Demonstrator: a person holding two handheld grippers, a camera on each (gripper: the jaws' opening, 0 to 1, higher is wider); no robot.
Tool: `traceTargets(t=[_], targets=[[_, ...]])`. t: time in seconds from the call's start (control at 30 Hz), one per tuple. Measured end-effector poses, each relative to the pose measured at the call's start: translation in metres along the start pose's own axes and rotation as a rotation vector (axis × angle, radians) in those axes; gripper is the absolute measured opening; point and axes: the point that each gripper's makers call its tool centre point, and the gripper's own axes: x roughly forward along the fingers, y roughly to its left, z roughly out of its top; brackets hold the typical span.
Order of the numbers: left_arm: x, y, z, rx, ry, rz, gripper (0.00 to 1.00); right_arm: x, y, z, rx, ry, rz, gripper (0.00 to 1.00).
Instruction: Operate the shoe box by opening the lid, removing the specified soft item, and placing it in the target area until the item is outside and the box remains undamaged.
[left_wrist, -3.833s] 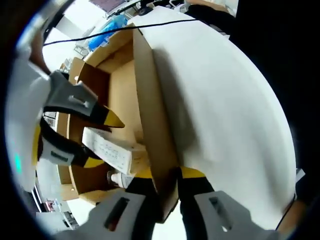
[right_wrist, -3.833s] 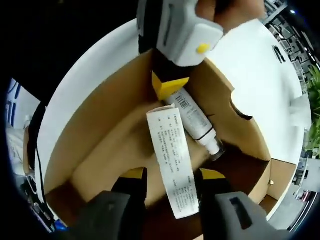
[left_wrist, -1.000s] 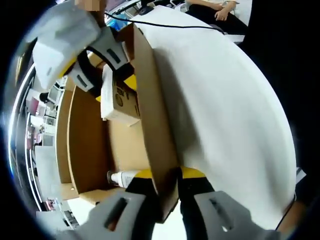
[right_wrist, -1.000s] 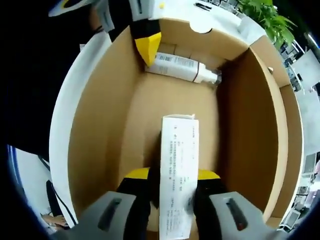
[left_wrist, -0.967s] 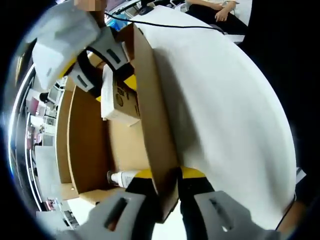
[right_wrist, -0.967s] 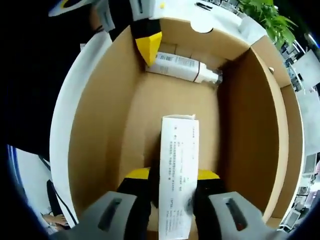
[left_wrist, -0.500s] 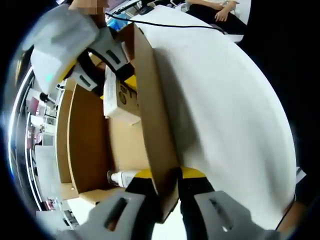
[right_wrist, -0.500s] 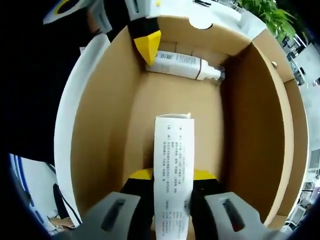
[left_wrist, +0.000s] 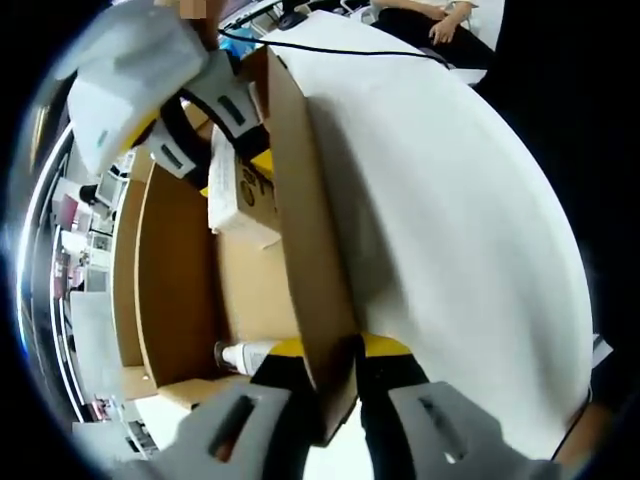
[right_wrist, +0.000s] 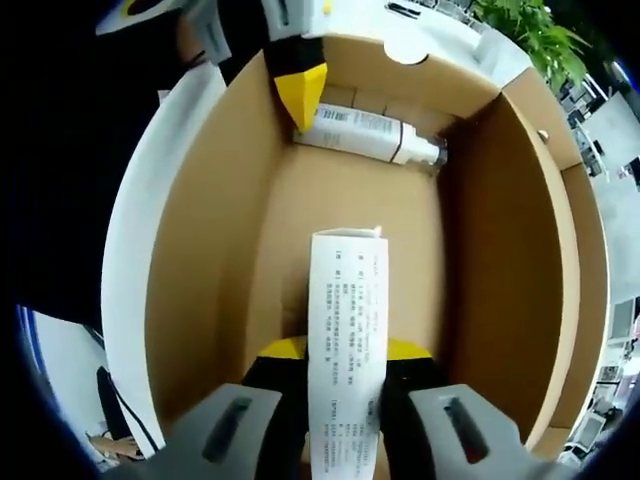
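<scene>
Two jaws of my right gripper (right_wrist: 345, 352) squeeze the long white printed carton (right_wrist: 347, 340) low in the brown cardboard shoe box (right_wrist: 520, 250). My left gripper (left_wrist: 320, 352) pinches the box wall. Right gripper view, top: white tube (right_wrist: 370, 133).

Brown cardboard shoe box (right_wrist: 200, 250) with white outer lid (left_wrist: 440, 230). White carton (right_wrist: 347, 330) printed with dark text; white tube (right_wrist: 365, 133). Yellow-tipped grey left gripper (left_wrist: 330, 352).

Open shoe box (left_wrist: 300, 250) on white table (left_wrist: 450, 200)
</scene>
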Motion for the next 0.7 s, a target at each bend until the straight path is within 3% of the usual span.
traceTargets(t=[0.17, 0.47, 0.7], targets=[[0.0, 0.0, 0.0, -0.002, -0.001, 0.0, 0.13, -0.004, 0.001, -0.002, 0.011, -0.003, -0.021, 0.23], [0.0, 0.001, 0.0, -0.003, -0.001, 0.0, 0.13, -0.04, -0.006, 0.005, 0.073, -0.066, -0.112, 0.23], [0.0, 0.001, 0.0, -0.006, -0.001, 0.001, 0.13, -0.055, -0.006, 0.006, 0.083, -0.091, -0.162, 0.23]])
